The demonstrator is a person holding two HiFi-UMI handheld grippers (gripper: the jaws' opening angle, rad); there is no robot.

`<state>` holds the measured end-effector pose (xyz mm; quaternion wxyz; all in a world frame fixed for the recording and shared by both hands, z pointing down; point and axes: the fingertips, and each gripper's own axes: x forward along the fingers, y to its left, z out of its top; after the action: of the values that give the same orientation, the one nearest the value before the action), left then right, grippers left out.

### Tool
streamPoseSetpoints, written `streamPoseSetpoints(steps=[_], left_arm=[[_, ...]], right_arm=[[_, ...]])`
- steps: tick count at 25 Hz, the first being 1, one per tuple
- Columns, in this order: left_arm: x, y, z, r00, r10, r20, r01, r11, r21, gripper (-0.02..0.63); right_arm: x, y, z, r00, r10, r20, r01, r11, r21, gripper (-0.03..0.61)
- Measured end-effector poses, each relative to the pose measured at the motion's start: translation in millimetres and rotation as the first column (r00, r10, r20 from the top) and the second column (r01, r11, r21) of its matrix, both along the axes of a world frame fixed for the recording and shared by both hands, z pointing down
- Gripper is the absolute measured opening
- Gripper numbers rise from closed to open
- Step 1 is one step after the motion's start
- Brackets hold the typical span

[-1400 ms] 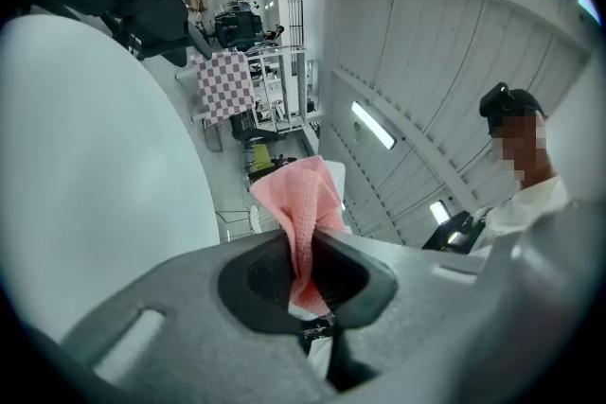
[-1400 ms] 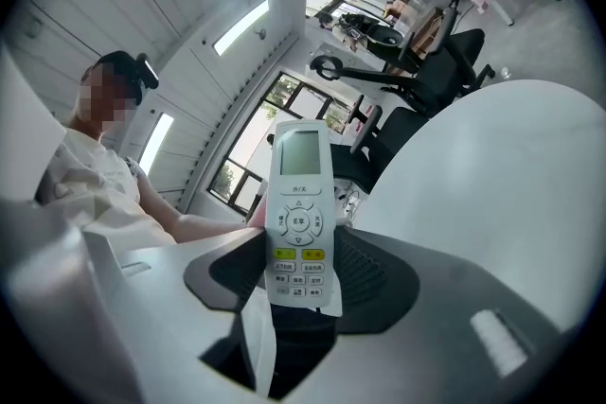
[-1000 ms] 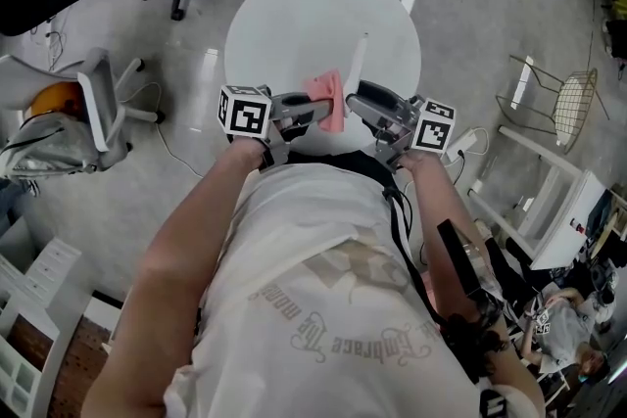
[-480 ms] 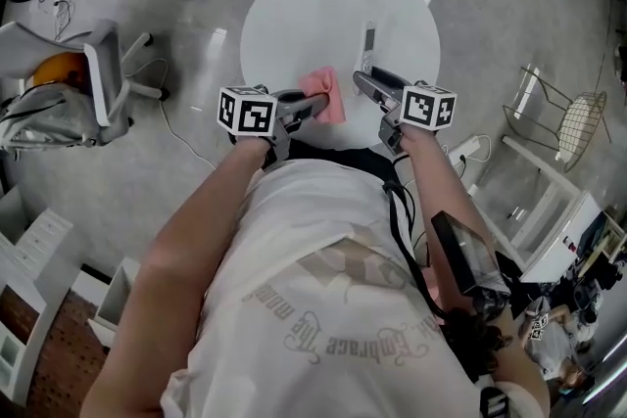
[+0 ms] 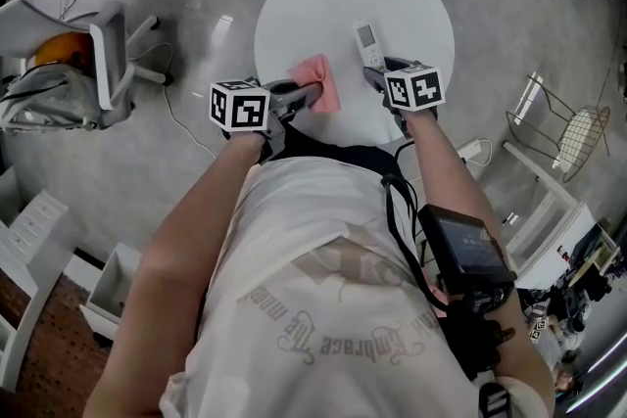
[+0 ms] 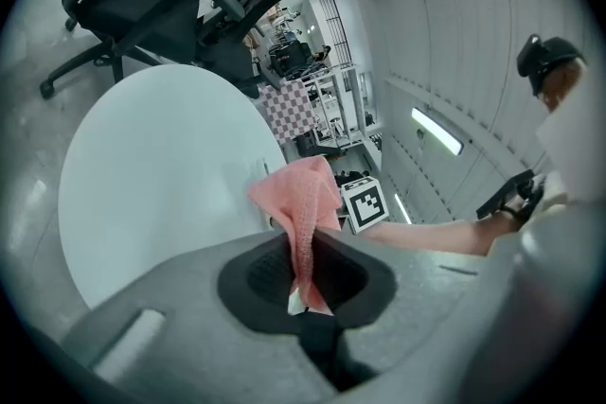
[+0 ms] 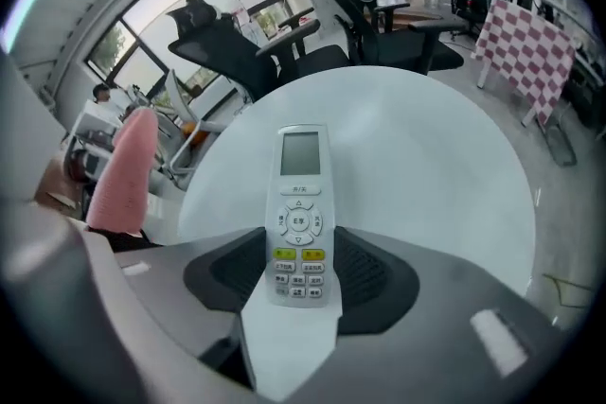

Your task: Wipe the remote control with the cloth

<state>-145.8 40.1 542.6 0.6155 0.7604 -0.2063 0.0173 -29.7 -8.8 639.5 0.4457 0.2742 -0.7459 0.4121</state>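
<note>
Two black office chairs (image 7: 284,43) stand past the far edge of the round white surface (image 5: 323,5), with a checked panel (image 7: 530,52) off to the right of them. A white chair (image 5: 108,44) with an orange thing (image 5: 54,49) behind it stands on the floor to the left, and a wire chair (image 5: 568,127) to the right; all stand well apart from the surface. On the surface itself nothing lies but the remote (image 5: 368,38), so both tools have open room on every side, and the near rim runs just in front of the person.

The remote lies flat, buttons up, right of the middle, its screen end toward the far edge. The right tool (image 5: 377,73) points steeply down with its jaws apart, the remote's near end between them; a firm grip does not show. The left tool (image 5: 304,95) is clenched on the pink cloth (image 5: 318,78), which sticks out past its jaws over the surface, left of the remote and apart from it.

Compared with a second ago, the right tool has dropped from above the near rim onto the remote, and the left tool has carried the cloth further in over the surface.
</note>
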Motion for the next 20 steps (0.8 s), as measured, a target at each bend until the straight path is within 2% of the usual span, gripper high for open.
streamPoseSetpoints(steps=[3,7,13,17,20], left_arm=[[-3,-1,-3,1.0,-0.011,-0.005,0.011,1.0,0.01,0.02],[-8,0,-4,1.0,-0.013,-0.01,0.013,1.0,0.017,0.02],[-26,7,-6,1.0,-0.008,0.009,0.008,0.999,0.041,0.02],[-28,3,-11,1.0,0.021,0.009,-0.022,0.998,0.066,0.02],[-28,1,-16,0.999,0.038,0.021,-0.039,0.995,0.089,0.02]], right_arm=[[4,3,9,0.995,-0.04,-0.088,0.04,0.999,0.004,0.23],[5,3,11,0.989,-0.059,-0.137,0.063,0.998,0.018,0.23],[-5,7,12,0.969,-0.131,-0.208,0.144,0.988,0.048,0.239],[-1,2,2,0.971,-0.091,-0.221,0.113,0.99,0.088,0.25],[2,-5,-15,0.98,-0.031,-0.197,0.06,0.988,0.143,0.212]])
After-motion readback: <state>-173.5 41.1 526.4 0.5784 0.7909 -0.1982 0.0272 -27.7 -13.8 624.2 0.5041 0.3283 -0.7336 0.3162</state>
